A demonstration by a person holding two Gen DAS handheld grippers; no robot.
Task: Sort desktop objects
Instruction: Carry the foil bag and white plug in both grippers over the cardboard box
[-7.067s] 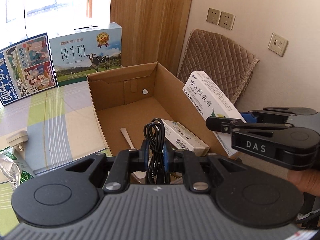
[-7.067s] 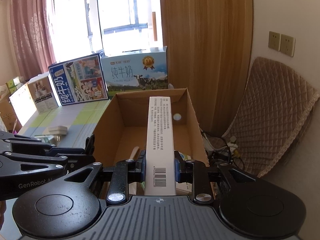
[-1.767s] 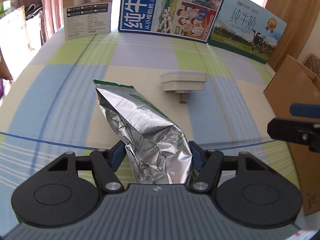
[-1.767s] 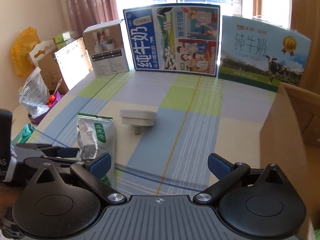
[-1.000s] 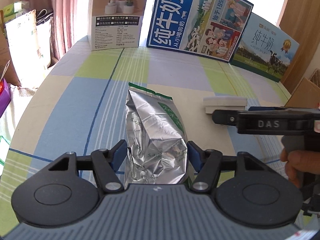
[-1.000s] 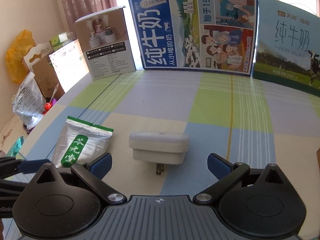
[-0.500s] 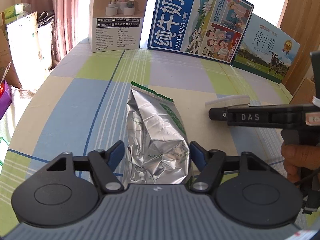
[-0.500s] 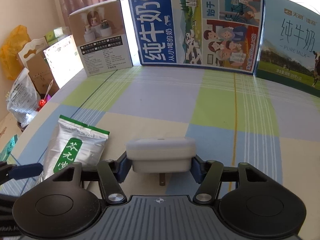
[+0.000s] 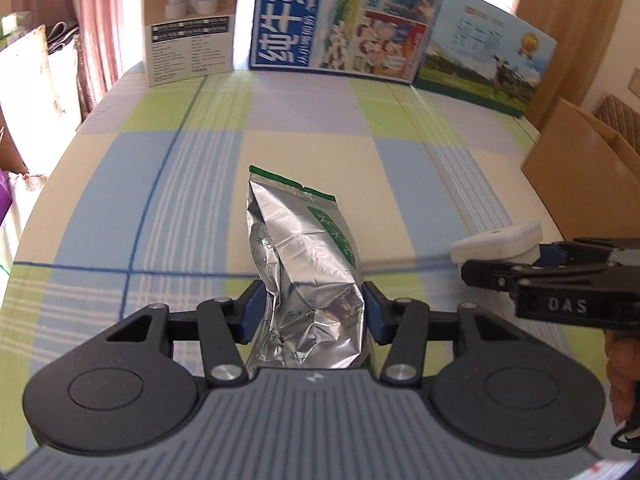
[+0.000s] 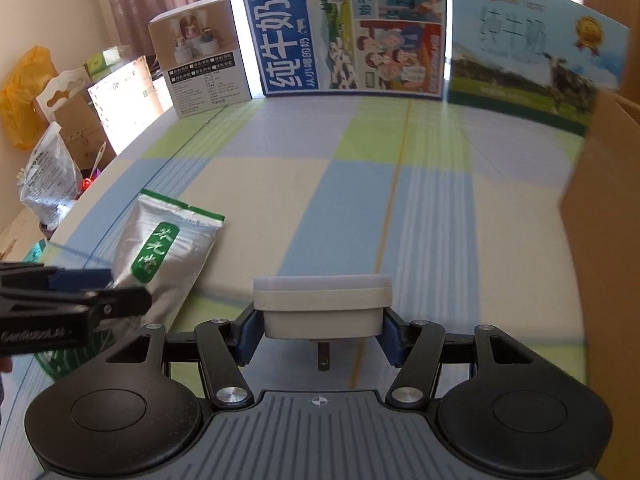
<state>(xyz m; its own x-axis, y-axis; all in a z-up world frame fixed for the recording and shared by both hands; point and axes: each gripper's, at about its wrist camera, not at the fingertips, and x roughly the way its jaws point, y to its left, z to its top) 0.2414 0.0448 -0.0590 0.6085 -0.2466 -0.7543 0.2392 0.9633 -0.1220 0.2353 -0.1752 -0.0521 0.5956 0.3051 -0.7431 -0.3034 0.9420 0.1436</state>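
Checked tablecloth [image 9: 312, 136] in blue, green and cream covers the whole work surface, sunlit. Nearest in the left wrist view, left gripper [image 9: 313, 314] pinches a crumpled silver foil pouch [image 9: 304, 264] low on its body, blue pads pressed into both sides; its jaws have just been closing on it. Pouch stands on end between the jaws, green-edged top leaning toward 12 o'clock. At 3 o'clock, right gripper [image 10: 318, 334] clamps a white plug adapter [image 10: 322, 304] across its sides, metal prong hanging below, jaws shut firmly against the casing. Adapter sits lifted off the cloth, well apart from the pouch. A person's fingers show behind that gripper at 4 o'clock. Brown cardboard box [image 9: 580, 184] stands at 2 o'clock on the table's edge. Farthest, at 11 to 1 o'clock, upright cartons line the back: a white product box [image 9: 188, 28], a blue milk carton [image 9: 340, 20], a green pasture milk carton [image 9: 484, 56]. Pink curtains beyond.
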